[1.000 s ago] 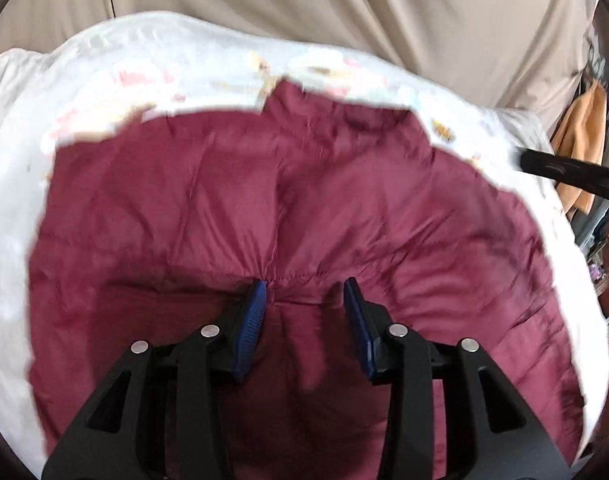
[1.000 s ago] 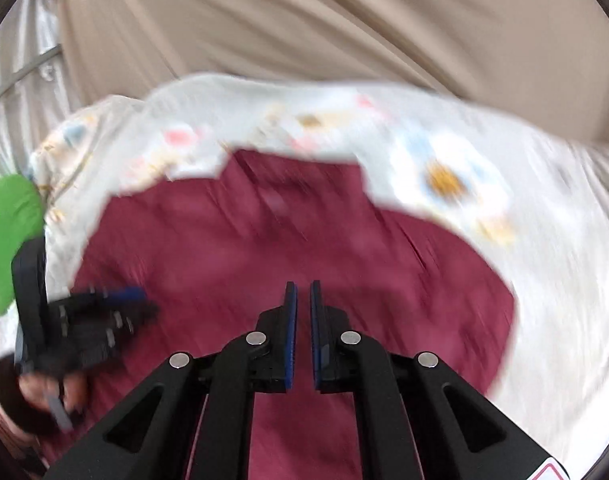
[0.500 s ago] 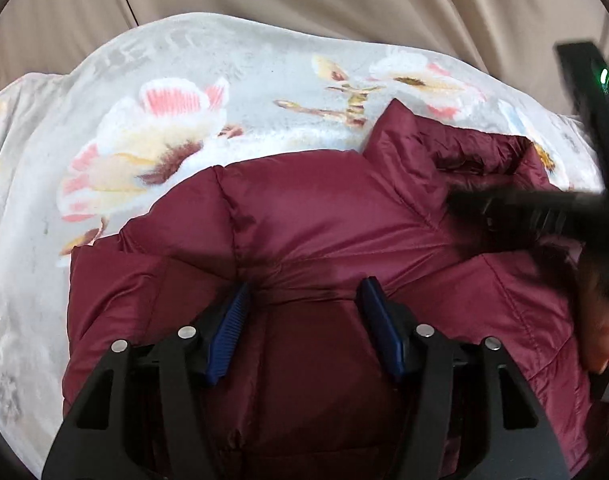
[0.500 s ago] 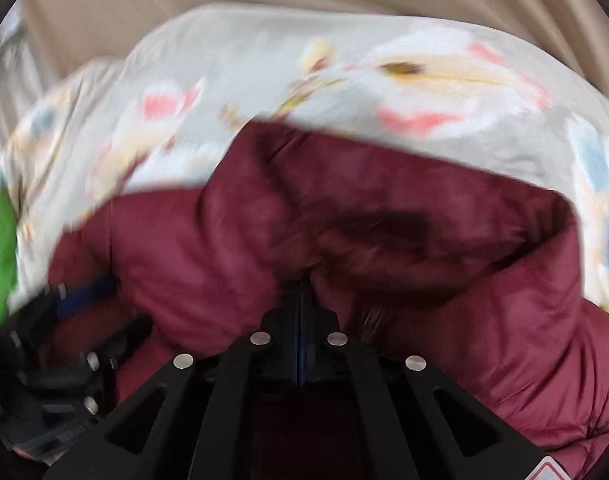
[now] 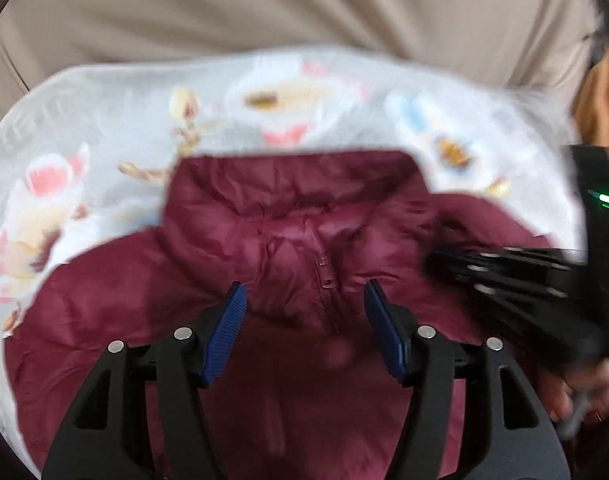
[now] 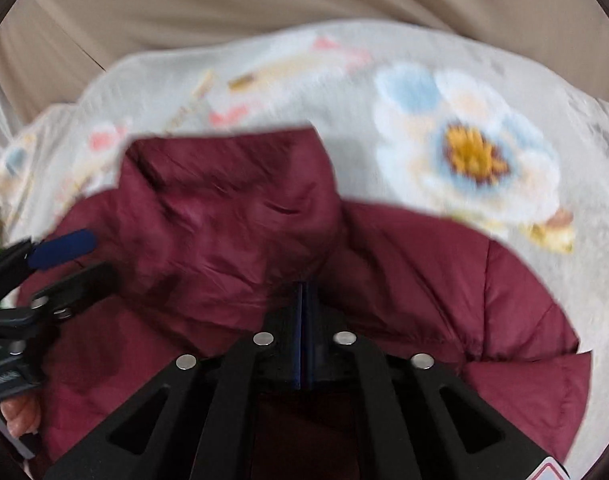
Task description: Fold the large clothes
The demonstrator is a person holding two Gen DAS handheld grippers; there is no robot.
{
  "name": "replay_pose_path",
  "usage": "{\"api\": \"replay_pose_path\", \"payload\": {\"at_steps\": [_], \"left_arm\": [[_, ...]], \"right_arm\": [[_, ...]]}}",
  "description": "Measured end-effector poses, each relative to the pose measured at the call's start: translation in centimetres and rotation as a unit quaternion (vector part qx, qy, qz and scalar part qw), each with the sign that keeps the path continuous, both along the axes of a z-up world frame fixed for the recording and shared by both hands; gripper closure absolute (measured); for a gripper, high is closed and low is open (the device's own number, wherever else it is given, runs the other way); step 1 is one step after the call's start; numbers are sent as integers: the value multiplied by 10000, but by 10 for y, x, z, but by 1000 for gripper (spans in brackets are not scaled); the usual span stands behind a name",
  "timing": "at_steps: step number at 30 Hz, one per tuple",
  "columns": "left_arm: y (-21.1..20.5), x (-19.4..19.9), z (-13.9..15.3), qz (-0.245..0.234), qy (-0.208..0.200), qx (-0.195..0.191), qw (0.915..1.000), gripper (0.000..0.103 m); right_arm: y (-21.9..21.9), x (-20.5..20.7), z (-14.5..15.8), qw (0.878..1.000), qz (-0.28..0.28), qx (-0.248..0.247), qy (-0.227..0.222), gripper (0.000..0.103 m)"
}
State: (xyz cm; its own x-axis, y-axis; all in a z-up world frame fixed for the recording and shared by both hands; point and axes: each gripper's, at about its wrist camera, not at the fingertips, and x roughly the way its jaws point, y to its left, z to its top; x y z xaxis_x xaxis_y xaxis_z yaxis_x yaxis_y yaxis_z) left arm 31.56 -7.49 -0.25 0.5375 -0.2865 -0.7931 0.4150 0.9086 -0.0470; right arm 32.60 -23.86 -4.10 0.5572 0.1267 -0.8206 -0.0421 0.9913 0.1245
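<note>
Two grippers work over one maroon quilted puffer jacket (image 5: pixel 296 240), which lies front-up, collar farthest from the cameras, on a pale floral bedsheet (image 5: pixel 104 120). The left gripper (image 5: pixel 304 328) is spread wide, holding nothing, its blue pads either side of the zipper (image 5: pixel 324 276). The right gripper (image 6: pixel 304 320) has its fingers pressed together at the jacket's surface; whether fabric is pinched cannot be determined. Judged progress: the jacket looks partly gathered, with the final folds and squaring outstanding.
</note>
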Motion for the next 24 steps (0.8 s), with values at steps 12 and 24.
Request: {"api": "replay_pose_path", "payload": {"at_steps": [12,24], "left_arm": [[102,-58,48,430,-329,-527,9971,34],[281,-262,20,1158,649,-1157,9844,19]], "right_arm": [[-85,-164,66,9928,-914,-132,-757,90],[-104,-428,26,9939,-628,860,-274,41]]}}
